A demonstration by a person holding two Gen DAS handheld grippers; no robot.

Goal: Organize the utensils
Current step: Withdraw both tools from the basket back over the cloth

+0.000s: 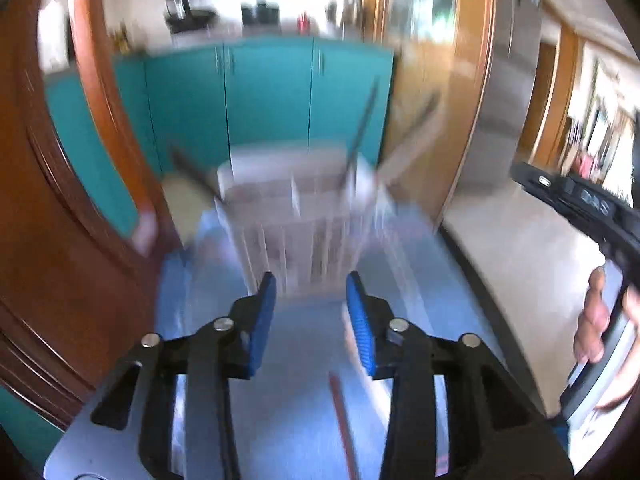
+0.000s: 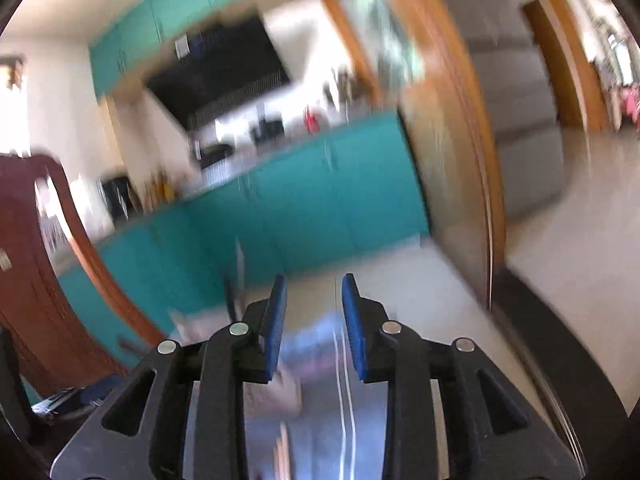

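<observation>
Apparently both grippers, left gripper (image 1: 311,282) and right gripper (image 2: 313,283), tilt downward, jaws apart.

Utensil caddy (image 1: 296,216) on table (image 1: 404,320), before cabinets (image 1: 268,96)

Blurred utensil caddy (image 1: 296,216) beyond parted jaws

Teal cabinets (image 1: 268,96) run along the far wall, blurred; a dark hood (image 2: 220,76) hangs above their counter; a reddish-brown wooden door (image 1: 60,220) stands at the left; a pale wooden frame (image 1: 468,92) rises at the right, with a grey refrigerator (image 1: 508,80) just beyond; the floor (image 2: 580,248) is pale.
</observation>
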